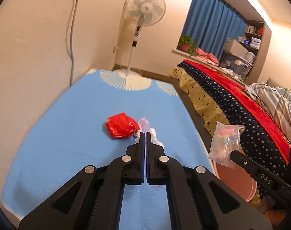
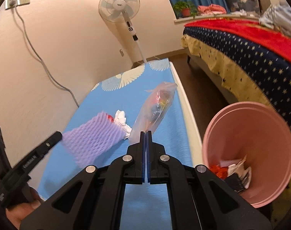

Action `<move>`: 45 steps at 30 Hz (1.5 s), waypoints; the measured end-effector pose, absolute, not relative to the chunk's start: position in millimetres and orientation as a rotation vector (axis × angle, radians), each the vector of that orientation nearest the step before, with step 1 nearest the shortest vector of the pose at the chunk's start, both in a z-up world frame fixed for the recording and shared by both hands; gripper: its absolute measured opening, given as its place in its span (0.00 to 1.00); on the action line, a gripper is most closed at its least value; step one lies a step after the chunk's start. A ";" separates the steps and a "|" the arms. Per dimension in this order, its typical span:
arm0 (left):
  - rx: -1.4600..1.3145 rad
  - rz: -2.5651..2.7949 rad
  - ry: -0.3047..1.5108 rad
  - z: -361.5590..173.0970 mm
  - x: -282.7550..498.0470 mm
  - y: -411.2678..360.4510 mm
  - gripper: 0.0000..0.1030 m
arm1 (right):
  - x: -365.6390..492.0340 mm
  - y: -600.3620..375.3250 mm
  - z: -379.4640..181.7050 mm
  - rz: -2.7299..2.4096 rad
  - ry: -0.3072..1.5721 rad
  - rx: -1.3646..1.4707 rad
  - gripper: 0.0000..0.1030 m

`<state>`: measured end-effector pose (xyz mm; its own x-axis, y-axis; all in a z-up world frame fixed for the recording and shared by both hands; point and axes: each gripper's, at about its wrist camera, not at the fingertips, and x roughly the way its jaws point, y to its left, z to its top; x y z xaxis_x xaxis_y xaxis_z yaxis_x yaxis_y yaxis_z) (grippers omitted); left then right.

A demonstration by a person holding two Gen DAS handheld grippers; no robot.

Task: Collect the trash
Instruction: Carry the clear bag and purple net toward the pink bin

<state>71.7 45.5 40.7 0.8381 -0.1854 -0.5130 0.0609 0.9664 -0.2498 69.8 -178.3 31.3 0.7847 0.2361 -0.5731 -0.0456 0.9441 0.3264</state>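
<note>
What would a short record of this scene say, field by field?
Surface: blue table
Left gripper: jaws shut on purple foam net
Right gripper: jaws shut on clear plastic bag
On the table: red wrapper, white tissue
Bin: pink bucket beside table, already holding some trash

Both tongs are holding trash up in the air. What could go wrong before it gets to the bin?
The right tongs pinch only an end of the clear plastic bag of colourful scraps, so it might slip out. The purple foam fruit net in the left tongs is floppy and could miss the pink plastic bin, which stands off to the side.
</note>
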 end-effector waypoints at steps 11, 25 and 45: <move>-0.169 -0.183 0.504 68.1 39.8 28.7 0.00 | 35.7 -202.8 59.6 0.118 0.603 0.276 0.01; -0.143 -0.260 0.449 91.5 23.1 2.0 0.00 | 6.1 -232.8 83.6 0.046 0.552 0.222 0.01; -0.122 -0.391 0.441 92.7 26.7 -59.1 0.00 | -8.9 -277.2 80.9 -0.115 0.561 0.208 0.01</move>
<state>26.7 -59.1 92.7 0.8317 -0.3939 -0.3914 0.3418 0.9186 -0.1983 -8.9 -277.2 80.9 0.8408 -0.0516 -0.5389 0.1650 0.9725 0.1642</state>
